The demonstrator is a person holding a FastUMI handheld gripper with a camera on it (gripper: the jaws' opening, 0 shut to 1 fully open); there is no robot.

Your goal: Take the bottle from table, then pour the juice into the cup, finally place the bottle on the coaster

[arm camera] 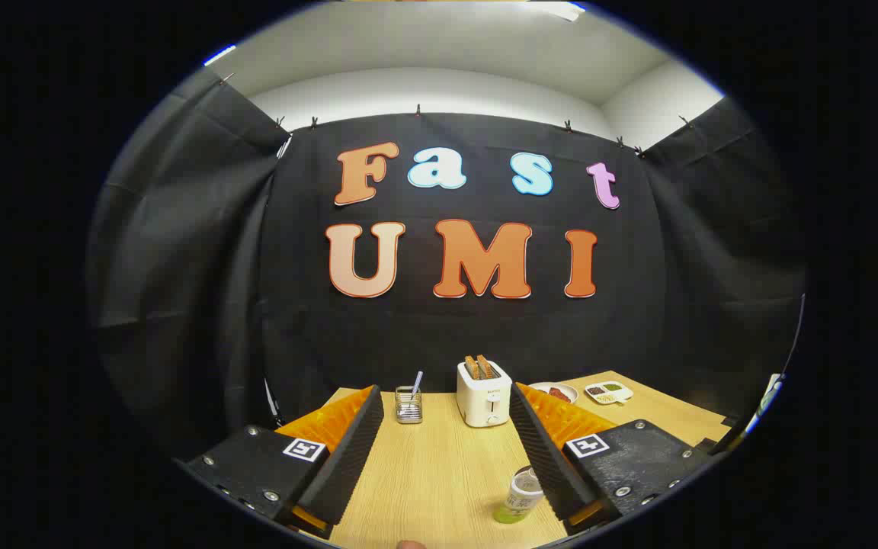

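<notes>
Your gripper (439,450) has its 2 fingers spread wide, holding nothing. The bottle (520,496) stands on the table (439,473), close against the right finger. Risk: closing off-centre, that finger could knock the bottle over before the other touches it.

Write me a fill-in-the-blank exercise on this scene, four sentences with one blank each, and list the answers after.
1. The gripper has its fingers ____, with nothing held between them.
2. The bottle stands on the ____ close by the right finger.
3. Two slices of bread stick up out of the white ____ beyond the fingers.
4. A wire holder with a straw stands to the ____ of the toaster.

Missing words: open; table; toaster; left
</notes>
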